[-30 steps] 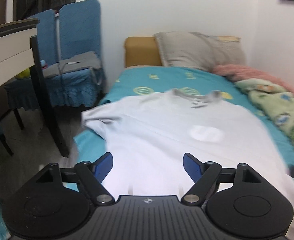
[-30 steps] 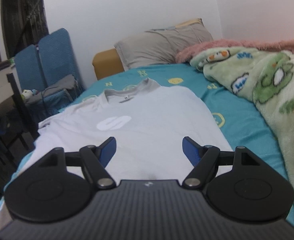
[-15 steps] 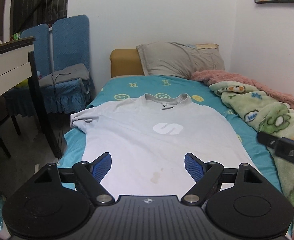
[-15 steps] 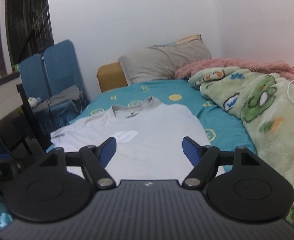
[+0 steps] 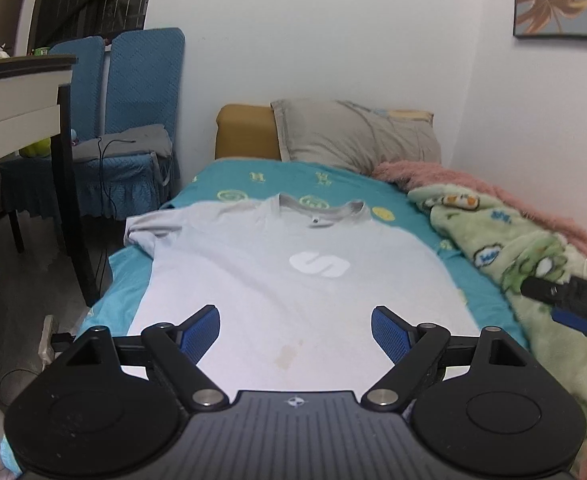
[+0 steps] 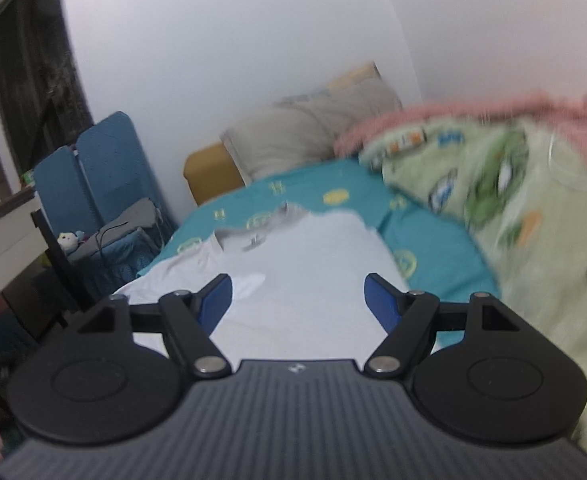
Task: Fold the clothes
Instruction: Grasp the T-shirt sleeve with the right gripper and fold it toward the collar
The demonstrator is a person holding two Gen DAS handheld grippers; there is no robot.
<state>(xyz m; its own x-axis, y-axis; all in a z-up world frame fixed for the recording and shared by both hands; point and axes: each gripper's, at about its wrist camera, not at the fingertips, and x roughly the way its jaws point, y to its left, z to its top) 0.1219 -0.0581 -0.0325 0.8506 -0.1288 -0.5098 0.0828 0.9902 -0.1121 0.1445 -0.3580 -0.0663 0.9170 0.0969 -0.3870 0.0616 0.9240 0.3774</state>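
T-shirt point(image 5: 293, 280) lies flat mid-frame on the bed point(image 5: 325, 176), green blanket point(image 5: 525, 248) crowding its right edge, both tongs point(image 5: 295, 328) point(image 6: 297, 300) wide, empty.

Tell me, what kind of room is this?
Most likely a bedroom in someone's home. There is a bed with a teal sheet, a grey pillow at its head, a fuzzy green cartoon blanket, and a pale T-shirt spread out flat.

Your right gripper swings right; your left barely shifts

Your right gripper point(image 6: 297, 292) now faces more of the green cartoon blanket point(image 6: 513, 200), its view blurred, and the white T-shirt point(image 6: 305, 276) sits left of centre, while your left gripper point(image 5: 295, 326) edges slightly closer.
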